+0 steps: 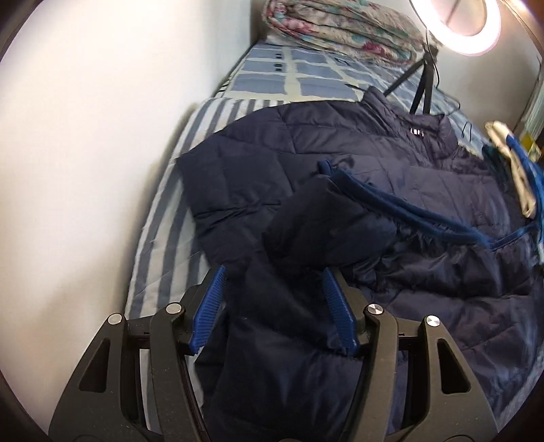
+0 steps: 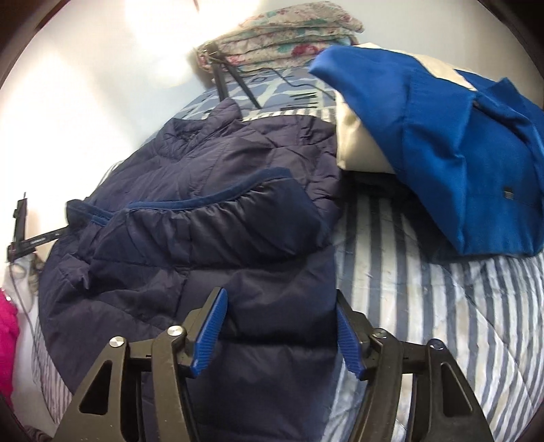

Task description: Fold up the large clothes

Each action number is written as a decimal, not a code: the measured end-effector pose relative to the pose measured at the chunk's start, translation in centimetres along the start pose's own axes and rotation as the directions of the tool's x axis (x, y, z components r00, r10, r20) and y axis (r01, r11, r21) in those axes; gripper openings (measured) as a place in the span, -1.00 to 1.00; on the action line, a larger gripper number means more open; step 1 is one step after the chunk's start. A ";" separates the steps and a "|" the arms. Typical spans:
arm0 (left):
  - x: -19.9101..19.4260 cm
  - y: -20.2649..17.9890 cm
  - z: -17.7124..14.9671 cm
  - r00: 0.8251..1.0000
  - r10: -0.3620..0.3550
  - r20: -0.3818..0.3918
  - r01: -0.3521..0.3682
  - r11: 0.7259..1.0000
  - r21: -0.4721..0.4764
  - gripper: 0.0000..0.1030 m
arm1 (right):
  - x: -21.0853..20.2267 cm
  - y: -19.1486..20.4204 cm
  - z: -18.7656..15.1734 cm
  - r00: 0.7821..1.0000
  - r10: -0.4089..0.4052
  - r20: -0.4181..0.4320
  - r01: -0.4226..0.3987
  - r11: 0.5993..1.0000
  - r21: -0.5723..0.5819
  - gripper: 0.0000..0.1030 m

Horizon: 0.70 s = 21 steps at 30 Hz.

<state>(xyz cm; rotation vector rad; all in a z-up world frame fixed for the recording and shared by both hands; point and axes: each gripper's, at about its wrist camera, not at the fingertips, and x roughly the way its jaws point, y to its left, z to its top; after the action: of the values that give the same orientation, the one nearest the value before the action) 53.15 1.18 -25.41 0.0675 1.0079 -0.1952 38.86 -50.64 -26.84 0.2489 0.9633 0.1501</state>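
A dark navy quilted puffer jacket [image 1: 357, 190] lies spread on a striped bed, one sleeve folded over its body, with blue trim along the edge. It also shows in the right wrist view [image 2: 210, 217]. My left gripper [image 1: 272, 306] is open, its blue pads either side of a sleeve or hem part of the jacket lying between them. My right gripper [image 2: 280, 326] is open over the jacket's near right edge, with fabric between the pads.
A blue and cream garment [image 2: 442, 136] is piled on the bed to the right. A folded floral quilt [image 1: 343, 30] lies at the head of the bed. A ring light [image 1: 455, 23] on a tripod [image 1: 421, 88] stands on the bed. A white wall [image 1: 85, 153] runs along the left side.
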 end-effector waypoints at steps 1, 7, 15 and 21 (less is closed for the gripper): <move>0.3 -0.4 0.0 1.000 0.004 -0.005 -0.004 1.000 0.021 0.11 | 0.1 0.2 0.1 1.000 0.004 -0.005 -0.004 1.000 -0.009 0.03; 0.1 -1.8 0.0 0.999 0.041 0.010 -0.042 0.994 0.103 -0.43 | -0.2 1.2 0.6 0.999 -0.008 -0.032 0.005 0.995 -0.098 -0.26; -1.2 -1.2 2.4 0.997 -0.006 0.077 0.003 0.999 0.047 0.14 | 0.9 -0.3 2.2 1.000 -0.025 -0.010 0.025 0.999 -0.041 0.20; 1.4 -4.1 2.4 0.998 0.065 0.015 -0.067 0.982 0.177 -0.97 | 0.9 1.4 2.1 0.995 -0.101 -0.019 0.098 0.988 -0.117 -0.71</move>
<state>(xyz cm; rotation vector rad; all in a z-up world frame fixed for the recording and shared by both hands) 55.05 -3.38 -25.21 0.2617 0.9757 -0.2240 41.05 -49.42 -26.05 0.0921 0.9857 0.1175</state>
